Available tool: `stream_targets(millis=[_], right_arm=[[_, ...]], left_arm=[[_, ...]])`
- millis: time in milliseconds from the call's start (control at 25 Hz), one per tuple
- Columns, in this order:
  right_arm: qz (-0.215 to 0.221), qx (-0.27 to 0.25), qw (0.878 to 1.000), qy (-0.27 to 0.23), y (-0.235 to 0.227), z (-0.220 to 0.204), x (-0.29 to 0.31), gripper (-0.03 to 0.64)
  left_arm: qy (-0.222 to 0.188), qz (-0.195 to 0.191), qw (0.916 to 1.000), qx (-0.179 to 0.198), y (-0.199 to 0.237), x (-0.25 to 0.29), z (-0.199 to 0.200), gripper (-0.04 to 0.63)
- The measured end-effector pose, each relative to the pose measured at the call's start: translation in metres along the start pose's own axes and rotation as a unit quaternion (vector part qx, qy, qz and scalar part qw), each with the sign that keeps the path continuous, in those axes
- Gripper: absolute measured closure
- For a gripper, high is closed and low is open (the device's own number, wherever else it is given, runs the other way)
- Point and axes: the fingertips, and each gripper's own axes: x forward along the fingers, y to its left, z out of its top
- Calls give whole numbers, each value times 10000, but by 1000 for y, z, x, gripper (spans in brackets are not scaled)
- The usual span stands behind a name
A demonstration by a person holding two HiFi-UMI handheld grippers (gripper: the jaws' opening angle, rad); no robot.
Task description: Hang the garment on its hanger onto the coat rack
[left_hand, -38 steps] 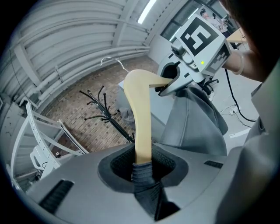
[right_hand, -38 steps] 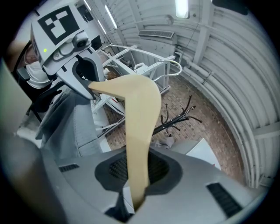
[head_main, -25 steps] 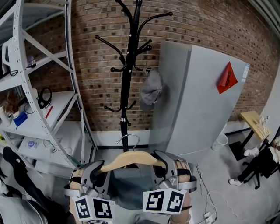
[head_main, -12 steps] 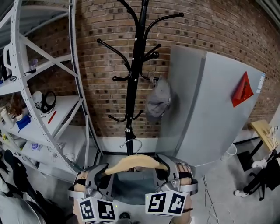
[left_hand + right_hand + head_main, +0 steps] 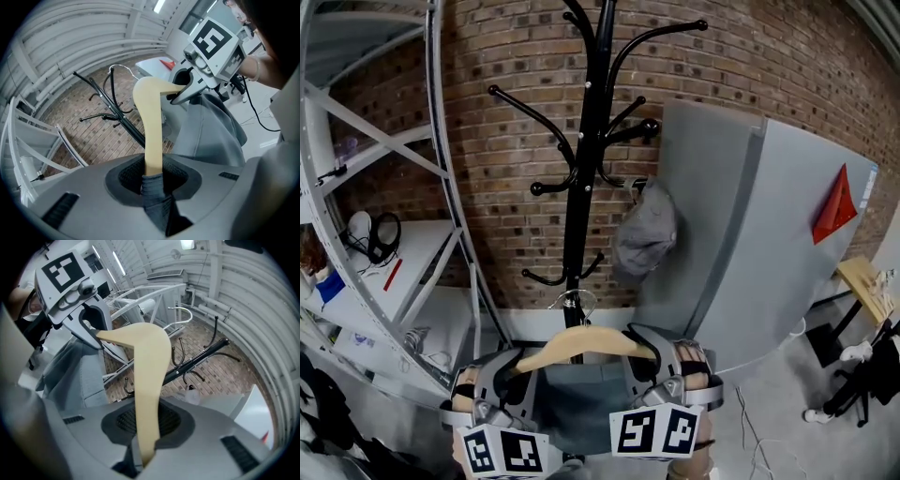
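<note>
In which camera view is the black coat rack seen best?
The head view: the coat rack stands upright there, its pole and most hooks plain against the brick wall. The left gripper view and the right gripper view show it only small and tilted, partly behind the wooden hanger.

A tall grey cabinet (image 5: 741,234) stands against the brick wall (image 5: 506,122). A red triangle sticker (image 5: 835,206) sits high on the cabinet's right part. Just left of the cabinet, a grey cap (image 5: 645,236) hangs before the bricks. Well left of the cabinet is white metal shelving (image 5: 441,169), with black headphones (image 5: 371,234) and a red stick (image 5: 391,274) on one shelf. Right of the cabinet shows a pale wooden board (image 5: 862,281). Below the cabinet, a cable (image 5: 748,427) trails over the grey floor (image 5: 778,375).
</note>
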Motion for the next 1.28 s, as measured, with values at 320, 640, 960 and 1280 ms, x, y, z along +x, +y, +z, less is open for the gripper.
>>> stream_targets(millis=[320,640,960,1280], right_arm=[[-259,-131,9996,42,-25,17,68,558],[-493,-115,9987,50,-54,30,121,558],[-550,-11,9982,240,-67,30,163,558],[-412,69,9975,567,-56,14,194,558]], left_arm=[[-261,28,9996,-33,48,58,-13,505],[-508,147,9986,86,95,106,-14,505],[-602,53,9981,121,120,148,-20,505],[-520,-313,9981,79,115,185,-39,505]])
